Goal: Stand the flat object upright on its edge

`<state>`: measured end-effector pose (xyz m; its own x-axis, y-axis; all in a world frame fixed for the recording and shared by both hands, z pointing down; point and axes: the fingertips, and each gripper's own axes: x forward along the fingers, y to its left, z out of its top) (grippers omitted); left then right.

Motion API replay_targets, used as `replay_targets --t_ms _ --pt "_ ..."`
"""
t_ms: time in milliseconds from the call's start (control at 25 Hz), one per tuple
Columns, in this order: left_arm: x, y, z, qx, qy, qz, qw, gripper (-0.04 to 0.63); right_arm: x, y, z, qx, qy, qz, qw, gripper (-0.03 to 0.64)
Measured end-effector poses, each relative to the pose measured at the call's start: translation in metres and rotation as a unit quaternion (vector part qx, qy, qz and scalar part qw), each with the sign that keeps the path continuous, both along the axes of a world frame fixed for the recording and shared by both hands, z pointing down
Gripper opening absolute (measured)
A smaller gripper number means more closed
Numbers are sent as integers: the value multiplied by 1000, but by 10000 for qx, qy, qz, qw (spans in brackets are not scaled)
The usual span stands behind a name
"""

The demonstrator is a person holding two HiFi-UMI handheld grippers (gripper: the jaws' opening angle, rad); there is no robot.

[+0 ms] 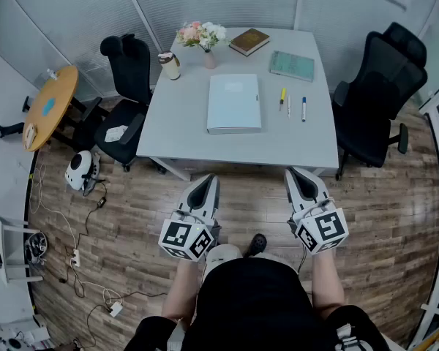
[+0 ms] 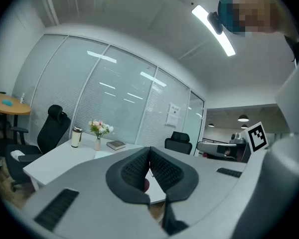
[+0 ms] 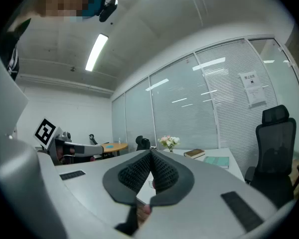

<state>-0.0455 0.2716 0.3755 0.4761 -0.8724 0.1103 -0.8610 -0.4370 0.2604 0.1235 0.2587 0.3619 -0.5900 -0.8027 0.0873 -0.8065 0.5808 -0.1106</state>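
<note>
Head view: the pale blue flat object lies flat at the middle of the grey table, well apart from both tools. It looks like a closed binder or case: broad, thin and stiff. I judge it light to middling in weight, with a smooth cover that may slide on the tabletop. The soundest hold seems to be one tool on its left side and one on its right. Another way is to pinch the near edge, which shows some thickness, and tip the object up with the far edge as pivot.

The left gripper and right gripper hang short of the table's near edge, over the wood floor, both clenched on nothing.

There is bare tabletop to the object's left and on its near side. Three pens lie just to its right, so it should not be swept that way. A teal book and a brown book sit further back, with a vase of flowers and a tumbler at far left. Black chairs flank the table.

Left gripper view: the jaws are pressed together and empty, pointing roughly level at the table. They mostly hide the flat object.

Right gripper view: the jaws are likewise closed with nothing between them. The books lie ahead, and the right-hand chair is close by.
</note>
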Motion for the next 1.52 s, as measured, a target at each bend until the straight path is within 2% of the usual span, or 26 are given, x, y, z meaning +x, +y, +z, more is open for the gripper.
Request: replay_targets --t_ms 200,560,1000,1280,1360,1520 --pt "12 5 2 44 -142 61 9999 23 6 5 2 8 -1 -10 10000 14" --pt "23 5 -5 80 -187 65 9998 25 10 8 -3 -56 -169 -130 9998 17" --pt "25 13 -7 143 -341 9 9993 25 8 12 8 -29 38 -78 10000 17" --pt "17 -6 -3 190 -386 33 9991 25 -2 -4 10 -74 23 -63 10000 17" --pt "14 -16 -3 196 -396 59 9990 25 -7 -14 10 -153 -2 -59 9999 53" --pt "3 -46 -4 179 -387 118 9990 26 -20 -40 6 -192 23 -61 9998 72"
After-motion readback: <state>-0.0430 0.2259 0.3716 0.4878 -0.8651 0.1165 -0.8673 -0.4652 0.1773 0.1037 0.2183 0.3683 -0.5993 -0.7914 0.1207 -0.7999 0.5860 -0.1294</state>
